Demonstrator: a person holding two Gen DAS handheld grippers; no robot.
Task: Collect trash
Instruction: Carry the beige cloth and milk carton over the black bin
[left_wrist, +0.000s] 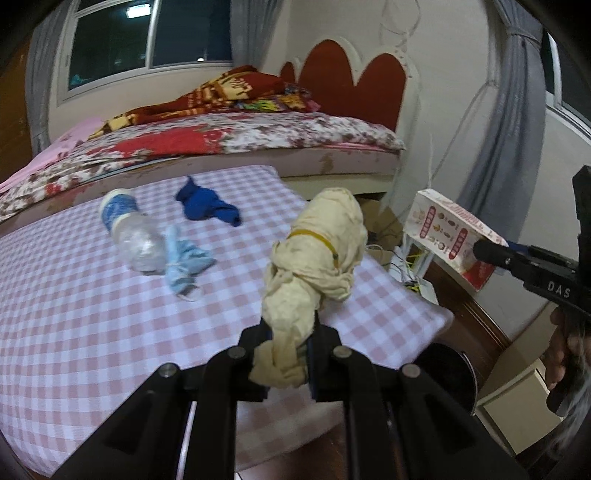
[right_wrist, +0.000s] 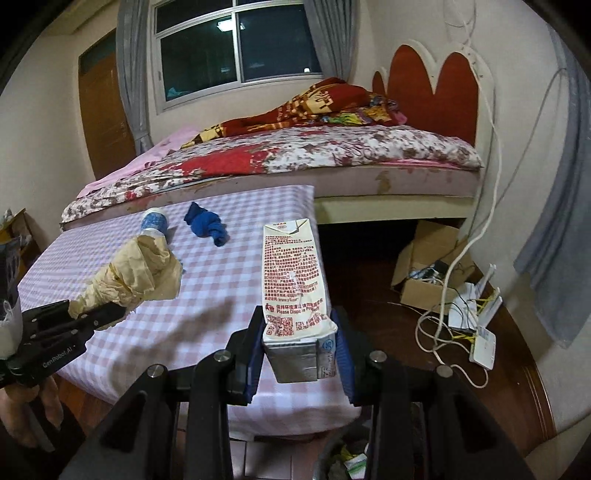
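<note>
My left gripper (left_wrist: 288, 347) is shut on a crumpled cream bag (left_wrist: 317, 251) tied with a yellow rubber band, held up over the right edge of the pink checked table (left_wrist: 92, 332). The same bag (right_wrist: 140, 273) and left gripper (right_wrist: 94, 314) show at the left of the right wrist view. My right gripper (right_wrist: 299, 343) is shut on a white milk carton (right_wrist: 291, 280) with red print, held upright. That carton (left_wrist: 454, 232) and right gripper (left_wrist: 484, 251) appear at the right of the left wrist view. On the table lie a clear plastic bottle (left_wrist: 129, 229), a light blue face mask (left_wrist: 184, 258) and a dark blue cloth (left_wrist: 207, 206).
A dark bin (right_wrist: 343, 458) with scraps inside sits below the table's near right corner. A bed (right_wrist: 295, 155) with a floral cover stands behind the table. On the floor to the right are a cardboard box (right_wrist: 424, 266), a white router (right_wrist: 480, 328) and cables.
</note>
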